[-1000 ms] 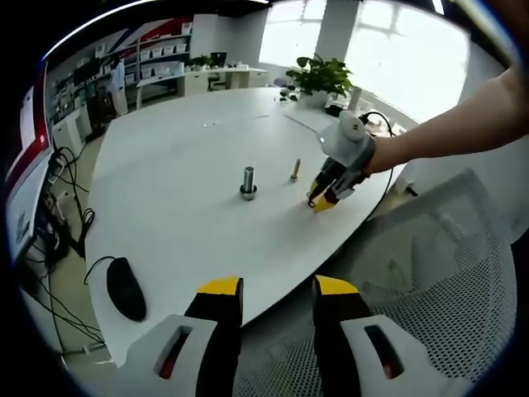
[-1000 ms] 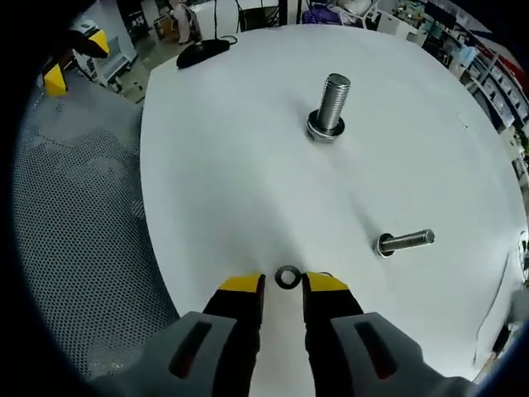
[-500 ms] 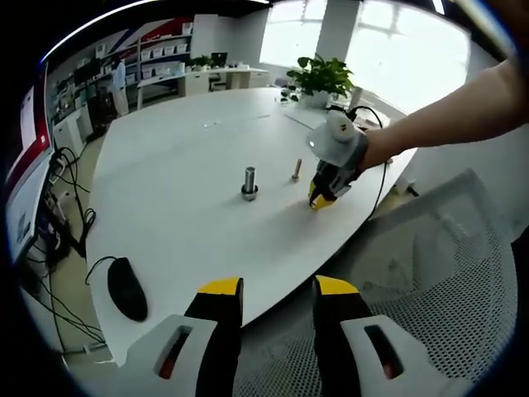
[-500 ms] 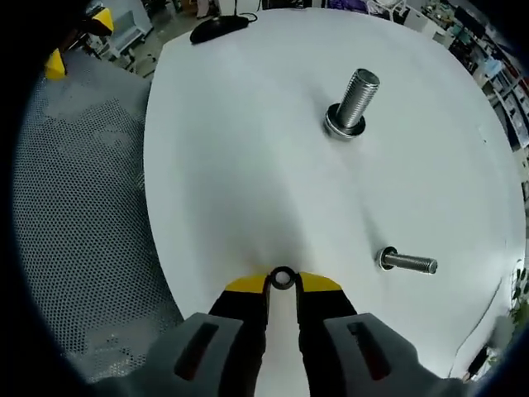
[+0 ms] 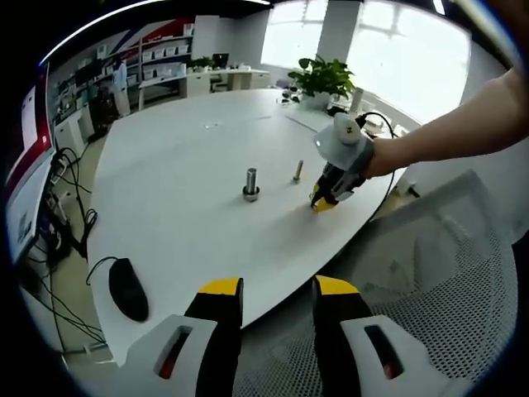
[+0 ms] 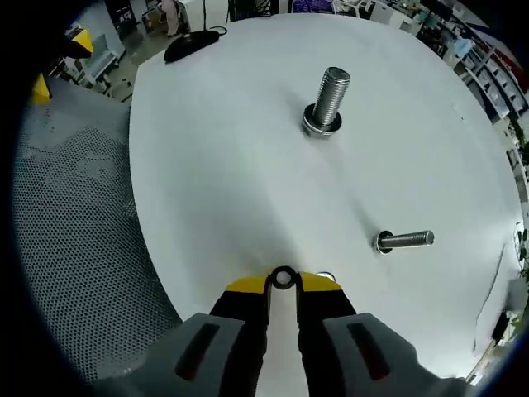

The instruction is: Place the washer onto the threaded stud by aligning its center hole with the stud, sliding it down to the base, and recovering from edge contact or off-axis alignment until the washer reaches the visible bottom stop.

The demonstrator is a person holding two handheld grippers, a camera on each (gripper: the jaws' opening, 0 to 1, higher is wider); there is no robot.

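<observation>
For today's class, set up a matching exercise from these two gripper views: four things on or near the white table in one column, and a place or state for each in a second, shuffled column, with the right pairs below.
Column one:
1. washer
2. large threaded stud
3. small bolt
4. computer mouse

Column two:
A. standing upright, a ring at its base
B. lying on its side on the table
C. black, near the table's edge, with a cable
D. pinched between the right gripper's yellow tips

Pairs: 1-D, 2-A, 3-B, 4-C
</observation>
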